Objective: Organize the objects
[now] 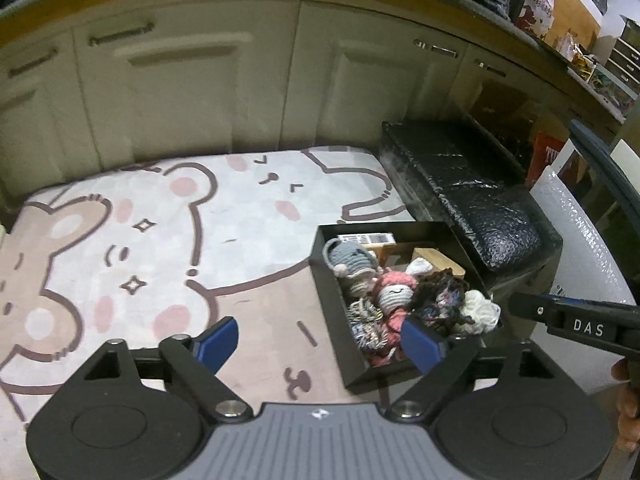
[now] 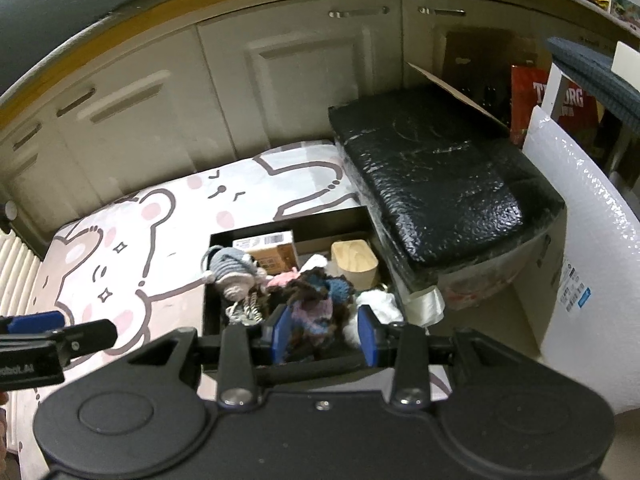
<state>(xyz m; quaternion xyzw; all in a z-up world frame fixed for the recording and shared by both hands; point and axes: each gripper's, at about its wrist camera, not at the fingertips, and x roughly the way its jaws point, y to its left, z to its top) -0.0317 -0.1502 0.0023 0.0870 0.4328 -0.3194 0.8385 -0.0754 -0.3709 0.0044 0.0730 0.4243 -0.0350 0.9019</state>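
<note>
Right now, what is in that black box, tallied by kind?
Cardboard carton: 1
Wooden container: 1
Crocheted or yarn pieces: at least 5 (grey toy, pink doll, dark mixed piece, white ball, striped piece)
Total in the black box: at least 7; the heap may hide more.

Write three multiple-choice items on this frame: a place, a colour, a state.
1. The black box sits on: A a cabinet shelf; B the bear-print mat; C a chair.
2. The Left tongs have pads coloured: A red; B green; C blue.
3. Left tongs are: A open, empty; B shut on a toy; C shut on a card.
Key: B, the box's base rests on the mat; C, both pads show blue; A, the jaws stand wide apart with nothing between them.
</note>
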